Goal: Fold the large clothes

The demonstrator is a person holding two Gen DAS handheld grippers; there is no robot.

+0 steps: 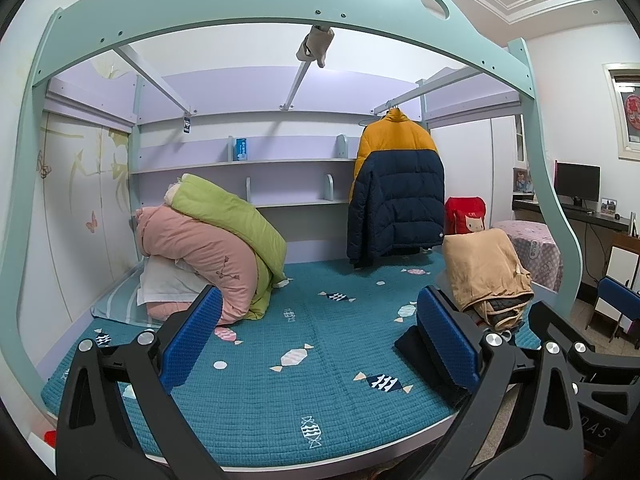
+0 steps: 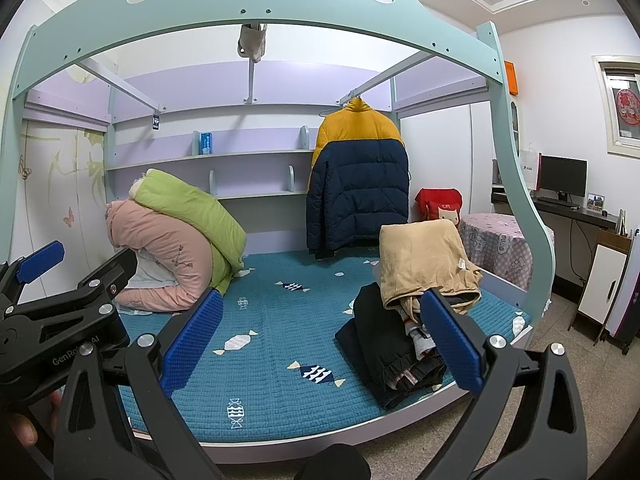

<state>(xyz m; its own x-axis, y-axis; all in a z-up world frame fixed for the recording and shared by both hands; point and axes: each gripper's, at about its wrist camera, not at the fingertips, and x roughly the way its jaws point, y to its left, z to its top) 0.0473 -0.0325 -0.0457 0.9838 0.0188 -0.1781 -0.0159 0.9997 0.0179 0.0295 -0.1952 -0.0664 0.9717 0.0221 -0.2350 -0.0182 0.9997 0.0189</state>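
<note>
Closest in, left gripper (image 1: pixel 320 340) spread wide, blue ribbed pads (image 1: pixel 192 340) on black arms, nothing between them. Right gripper (image 2: pixel 320 340) likewise gaping, empty, hovering over the near edge of the bed. Only in the right wrist view: the left gripper seen side-on at the left edge, a fingertip (image 2: pixel 22 432) of the person's hand low in the corner. Only in the left wrist view: a blue-padded tip of the right gripper poking in at the far right.

Below both, teal quilted mattress cover (image 1: pixel 260 392), stitched in a grid, dotted with candy and fish motifs.

To the right, on the mattress, a stack of folded clothes (image 2: pixel 392 356): dark trousers with ribbed cuffs at the bottom, a striped layer showing at the edge, a tan padded garment (image 2: pixel 424 264) draped on top. Right wrist view shows the whole stack; left wrist view hides most of the dark layer behind a pad.

Left side, rolled bedding: pink quilt (image 1: pixel 196 256), soft and puffy, green quilt (image 1: pixel 228 216) leaning over it.

Farther back, the large garment, a yellow and navy puffer jacket (image 1: pixel 396 192), quilted in horizontal bands, hanging from a rail under the upper frame, well beyond both grippers, untouched. Red cartoon bag (image 1: pixel 466 216) just beside it. Lilac shelves (image 1: pixel 240 164) behind. Far right, monitor (image 2: pixel 562 178) on a dark desk.
</note>
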